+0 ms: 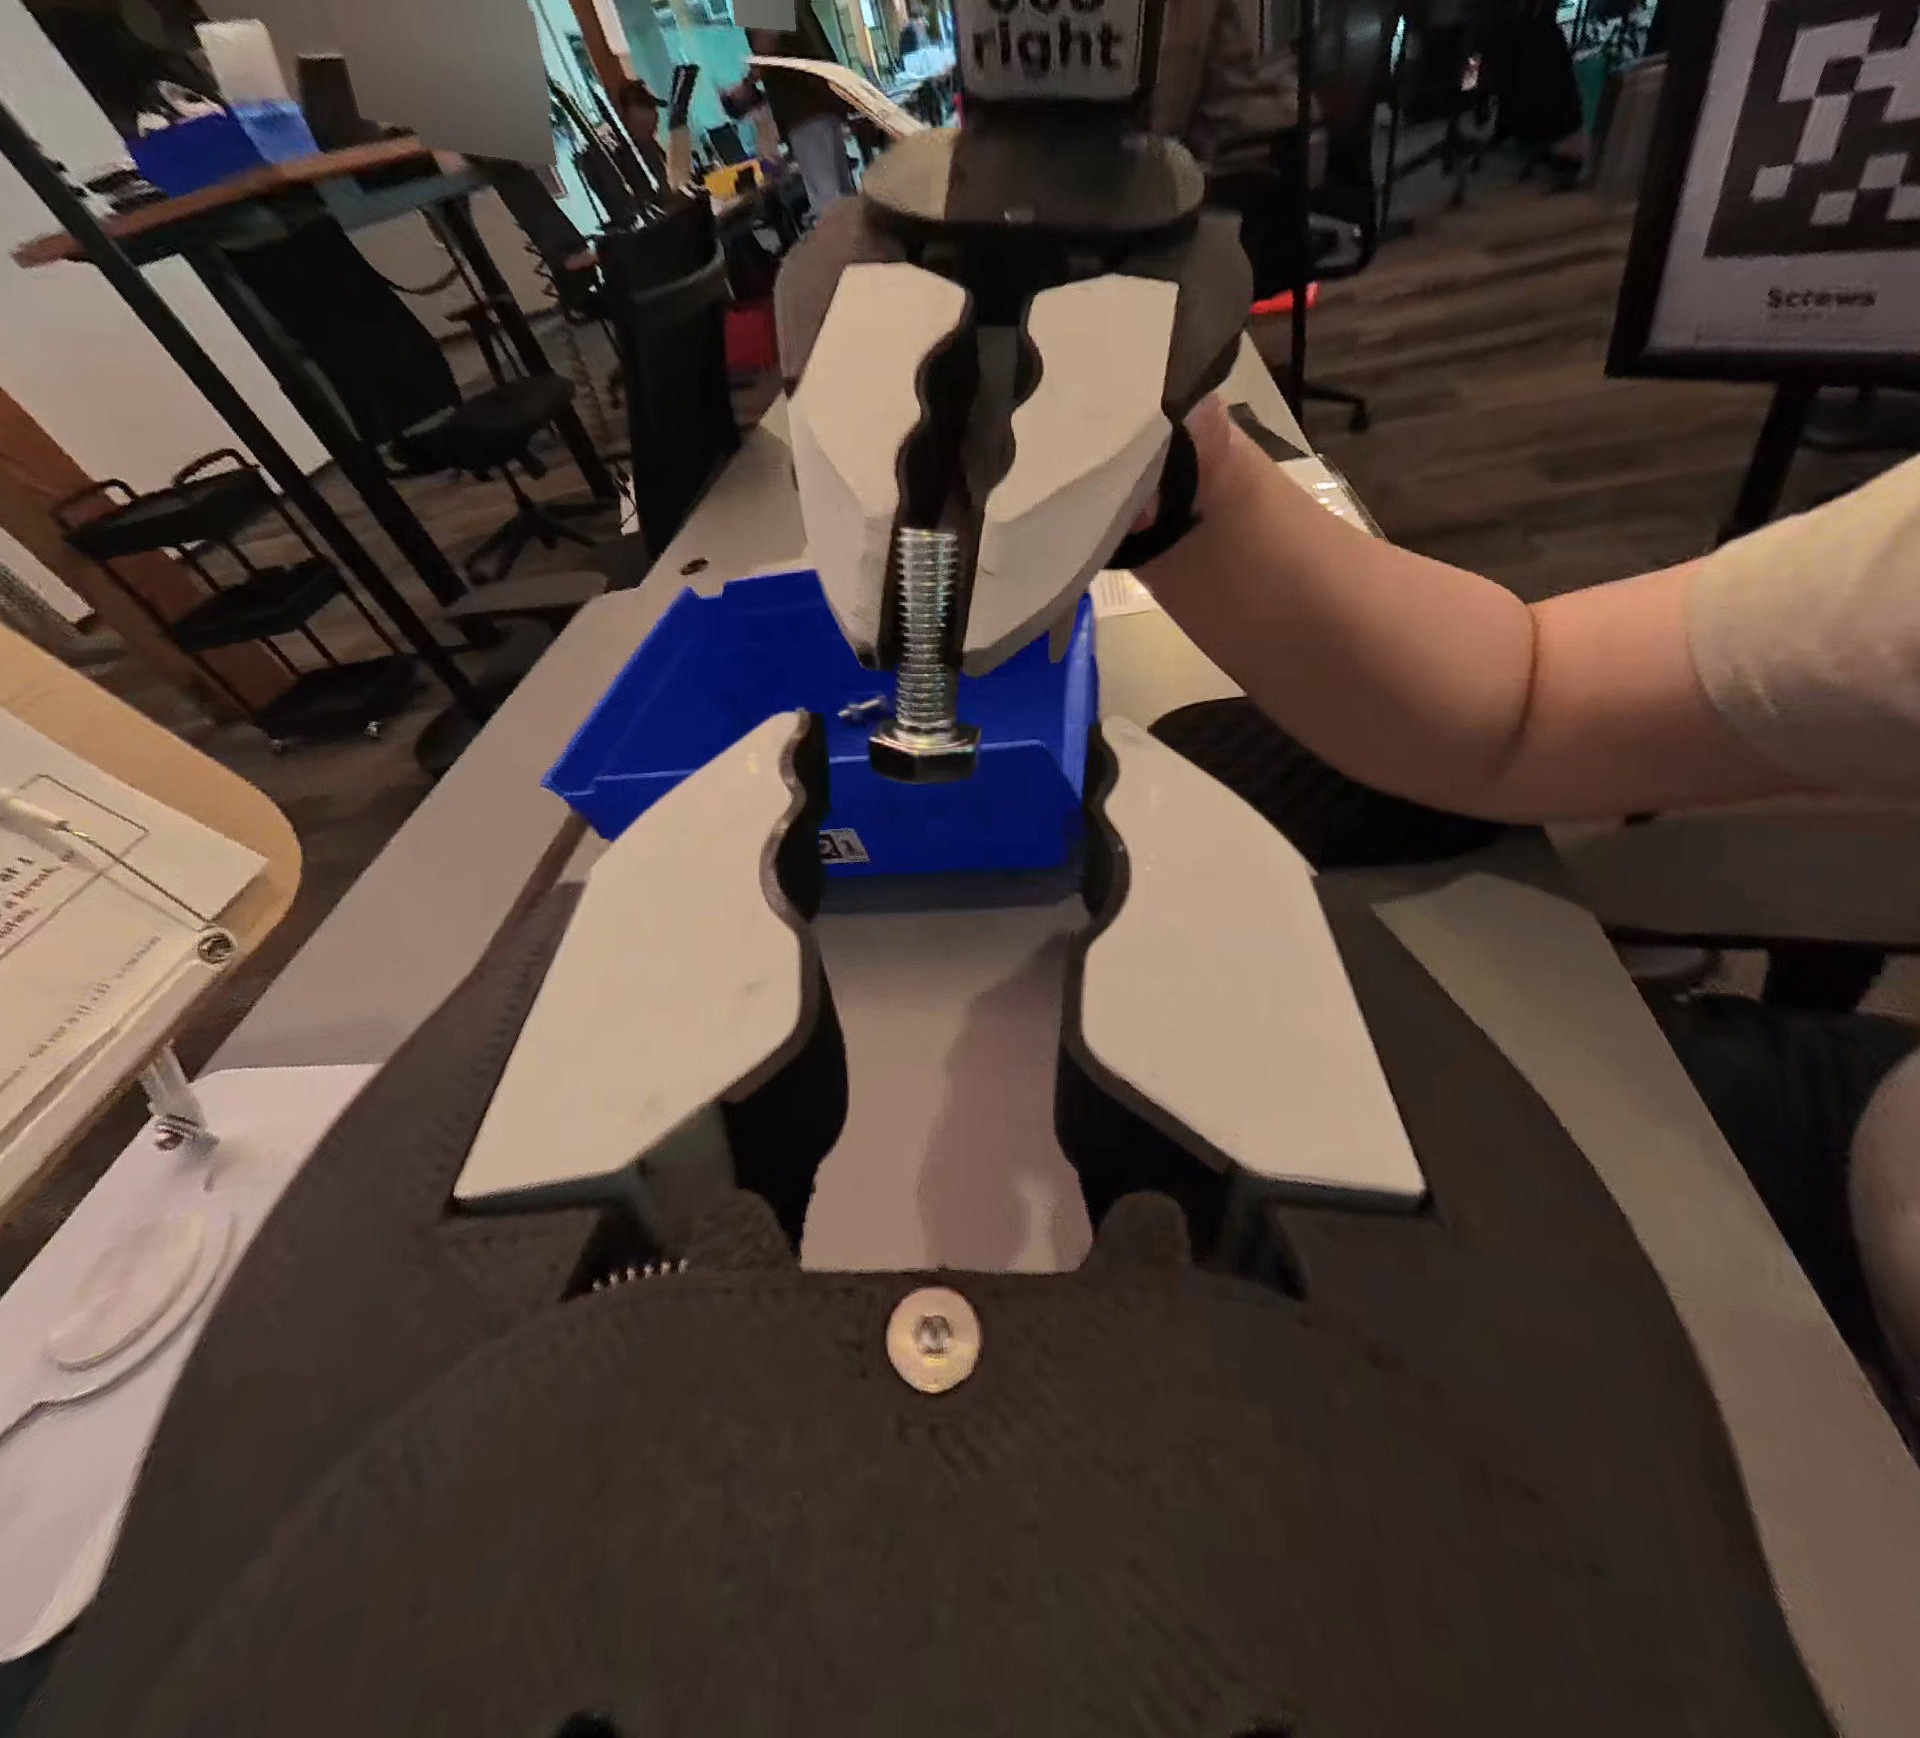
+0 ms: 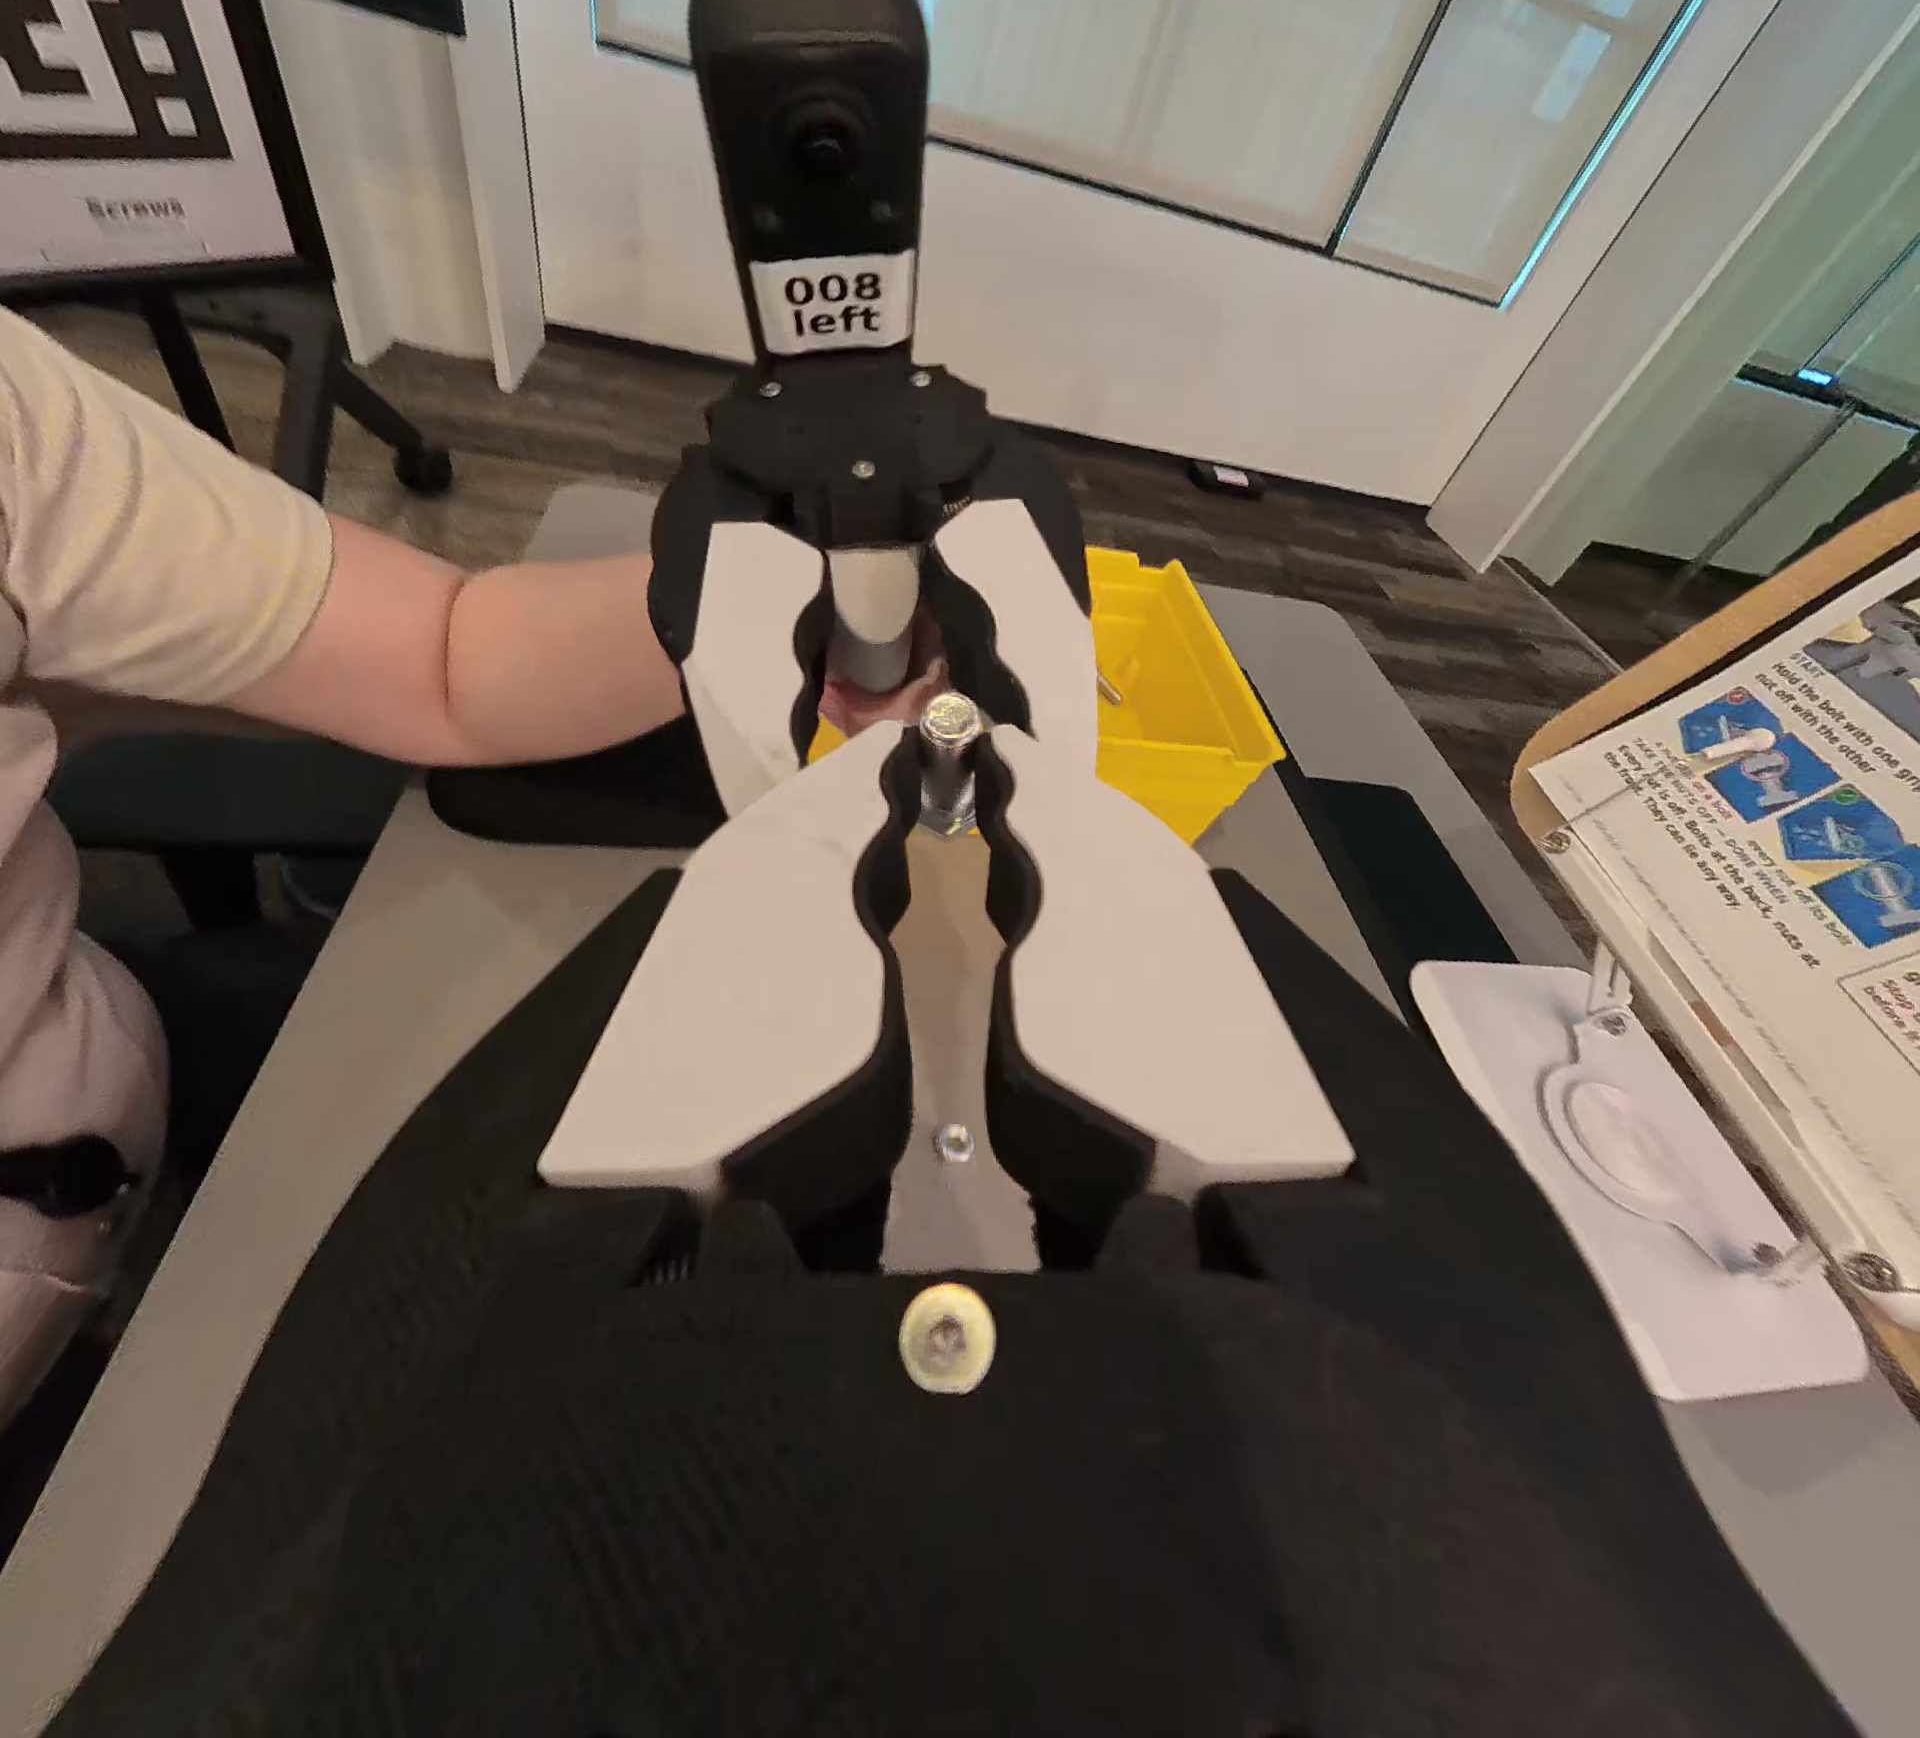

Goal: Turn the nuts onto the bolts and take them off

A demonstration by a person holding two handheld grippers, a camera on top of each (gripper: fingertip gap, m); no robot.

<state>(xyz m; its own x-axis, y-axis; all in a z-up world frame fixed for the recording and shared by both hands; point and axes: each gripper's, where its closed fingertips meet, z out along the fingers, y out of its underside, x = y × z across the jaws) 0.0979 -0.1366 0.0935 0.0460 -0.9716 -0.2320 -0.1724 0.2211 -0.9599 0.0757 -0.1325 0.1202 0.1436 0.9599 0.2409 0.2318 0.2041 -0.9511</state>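
Observation:
My right gripper (image 2: 948, 753) is shut on a silver threaded bolt (image 2: 948, 779) and holds it in the air above the table. In the left wrist view, the right gripper (image 1: 925, 649) points toward me with the bolt (image 1: 925, 639) sticking out, its hex end (image 1: 923, 746) nearest. My left gripper (image 1: 956, 730) is open, one finger on each side of that hex end, not touching it. The left gripper also shows in the right wrist view (image 2: 904, 753), open around the bolt's tip. I cannot tell whether a nut is on the bolt.
A blue bin (image 1: 727, 732) holding a small part (image 1: 862, 709) stands behind the bolt. A yellow bin (image 2: 1174, 701) holds another small part (image 2: 1110, 689). An instruction sheet on a board (image 2: 1714, 857) and a white holder (image 2: 1621, 1169) flank the grey table (image 2: 312, 1013). A person's arm (image 1: 1403, 649) reaches in. The grippers are tip to tip, or close to it.

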